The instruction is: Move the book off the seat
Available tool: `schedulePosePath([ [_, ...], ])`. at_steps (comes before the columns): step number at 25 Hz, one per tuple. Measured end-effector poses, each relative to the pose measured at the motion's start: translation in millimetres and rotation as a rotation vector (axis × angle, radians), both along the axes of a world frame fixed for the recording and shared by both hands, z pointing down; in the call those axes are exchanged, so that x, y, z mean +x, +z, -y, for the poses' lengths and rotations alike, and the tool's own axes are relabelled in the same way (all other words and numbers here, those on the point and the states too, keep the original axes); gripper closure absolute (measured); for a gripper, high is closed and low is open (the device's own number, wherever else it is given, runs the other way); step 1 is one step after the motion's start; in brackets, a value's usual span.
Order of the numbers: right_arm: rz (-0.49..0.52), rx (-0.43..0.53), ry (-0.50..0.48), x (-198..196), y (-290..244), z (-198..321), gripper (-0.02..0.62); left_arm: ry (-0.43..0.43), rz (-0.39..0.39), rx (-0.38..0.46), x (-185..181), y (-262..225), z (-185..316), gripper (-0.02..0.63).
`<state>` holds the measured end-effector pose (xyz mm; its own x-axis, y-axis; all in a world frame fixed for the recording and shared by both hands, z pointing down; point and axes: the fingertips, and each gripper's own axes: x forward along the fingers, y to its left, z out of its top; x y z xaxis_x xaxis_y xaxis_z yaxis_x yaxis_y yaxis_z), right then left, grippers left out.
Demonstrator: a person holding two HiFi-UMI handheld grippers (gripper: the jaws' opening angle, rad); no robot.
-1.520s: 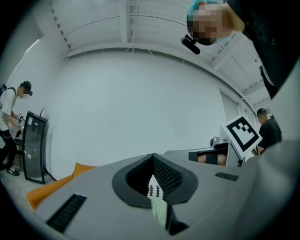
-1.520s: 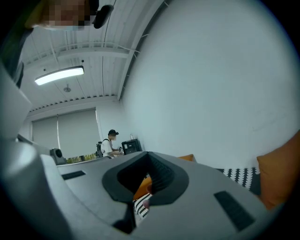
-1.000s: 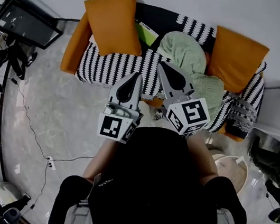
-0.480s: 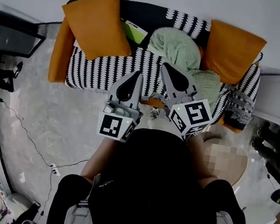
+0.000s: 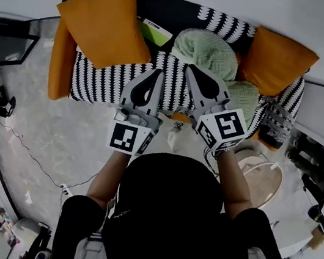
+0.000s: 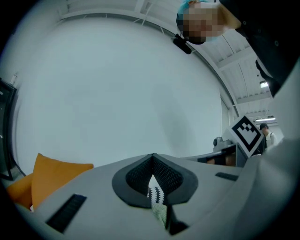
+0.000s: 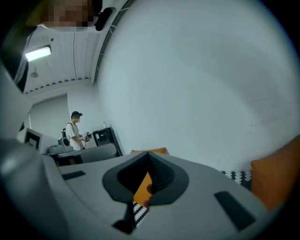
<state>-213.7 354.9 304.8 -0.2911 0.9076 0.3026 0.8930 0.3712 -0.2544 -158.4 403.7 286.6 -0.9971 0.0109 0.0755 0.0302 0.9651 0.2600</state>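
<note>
A green and white book (image 5: 155,32) lies at the back of the striped sofa seat (image 5: 106,76), wedged between the big orange cushion (image 5: 106,23) and the green blanket (image 5: 212,54). My left gripper (image 5: 157,73) hangs over the seat's front part, below the book, with its jaws together and nothing in them. My right gripper (image 5: 190,70) is beside it, tips near the blanket's lower edge, shut and empty too. In the left gripper view the left gripper (image 6: 152,159) shows only a sliver of striped cover between its closed jaws. In the right gripper view the right gripper (image 7: 147,157) points at orange cushion and wall.
A second orange cushion (image 5: 279,63) leans at the sofa's right end. A round white stool (image 5: 263,181) and a white cabinet (image 5: 320,113) stand to the right. A dark framed panel (image 5: 2,48) and cables (image 5: 38,160) are on the floor at left. A person (image 7: 75,131) stands far off.
Both grippers have moved forward and down toward the sofa; their tips now reach over the striped seat. The jaws stay together throughout.
</note>
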Motion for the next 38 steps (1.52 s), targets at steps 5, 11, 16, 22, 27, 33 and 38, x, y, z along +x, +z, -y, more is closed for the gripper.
schedulePosePath([
  [5,-0.029,0.011,-0.037,-24.2,29.9,-29.7,0.58,0.014,-0.021,-0.008,-34.9,23.4,-35.2,0.597],
  [11,-0.051,0.05,-0.072,-48.9,72.7,-56.0,0.58,0.007,-0.049,0.013,-67.7,58.6,-65.8,0.597],
  [16,-0.076,0.097,-0.092,-66.6,123.4,-74.9,0.578,0.011,-0.073,0.029,-88.7,95.6,-84.4,0.597],
  [22,-0.068,0.101,-0.111,-80.6,176.5,-87.6,0.578,0.009,-0.092,0.041,-103.8,144.8,-96.5,0.597],
  [27,-0.082,0.135,-0.125,-89.9,232.9,-93.2,0.578,0.003,-0.115,0.065,-112.9,195.3,-105.0,0.597],
  [33,-0.131,0.197,-0.152,-90.8,305.4,-92.1,0.577,-0.011,-0.159,0.088,-113.5,255.4,-115.8,0.597],
  [38,-0.157,0.245,-0.208,-88.2,353.7,-98.2,0.541,-0.003,-0.172,0.098,-116.5,289.9,-120.1,0.597],
])
